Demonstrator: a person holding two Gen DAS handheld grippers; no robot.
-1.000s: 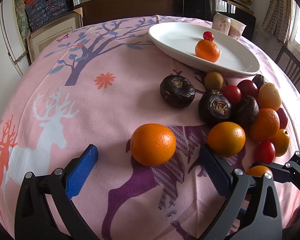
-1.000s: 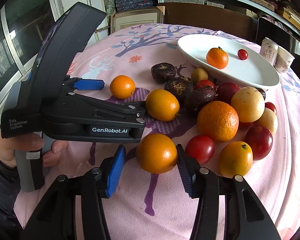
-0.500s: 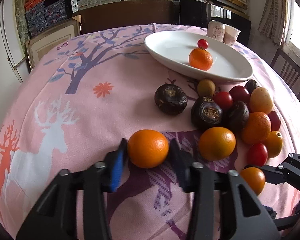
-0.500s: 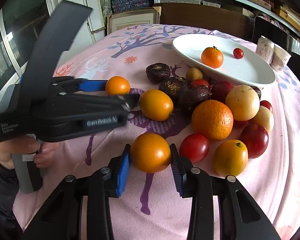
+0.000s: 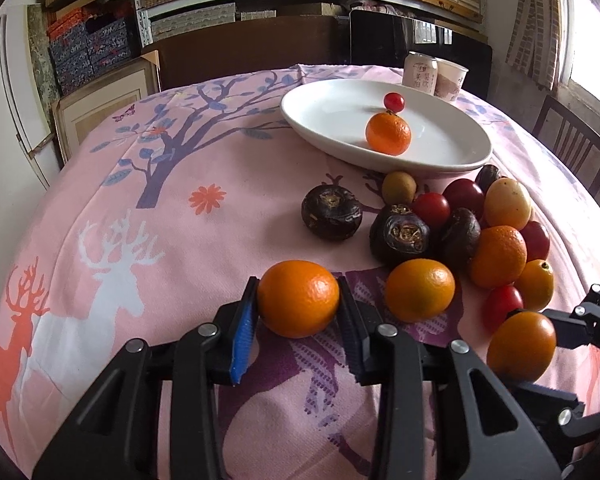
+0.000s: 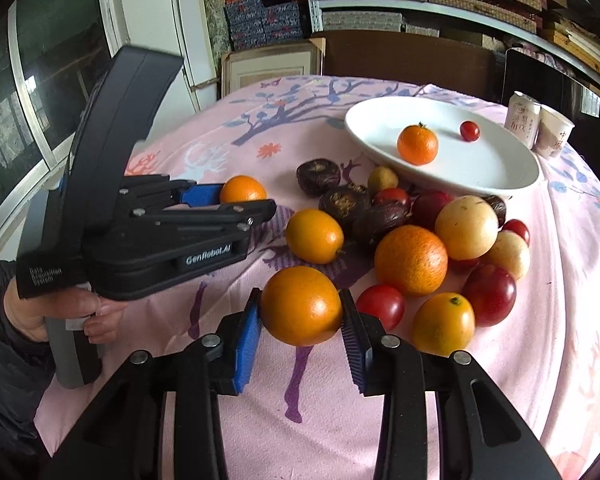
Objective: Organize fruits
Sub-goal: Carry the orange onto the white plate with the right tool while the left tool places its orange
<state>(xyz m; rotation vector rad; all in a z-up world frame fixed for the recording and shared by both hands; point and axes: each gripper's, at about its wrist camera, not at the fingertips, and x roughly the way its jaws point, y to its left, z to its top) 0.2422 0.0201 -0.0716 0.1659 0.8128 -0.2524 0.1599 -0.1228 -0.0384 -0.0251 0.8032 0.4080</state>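
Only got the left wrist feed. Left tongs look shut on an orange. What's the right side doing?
Observer: Right tongs are shut on a second orange, both pads against its sides.
Operator: Anything crowding it?
Observer: A red tomato sits just past the right-side pad; I cannot tell if it touches.
Operator: What's holding my side?
Observer: A left hand wraps the grey handle under the left tongs, which clamp the first orange.
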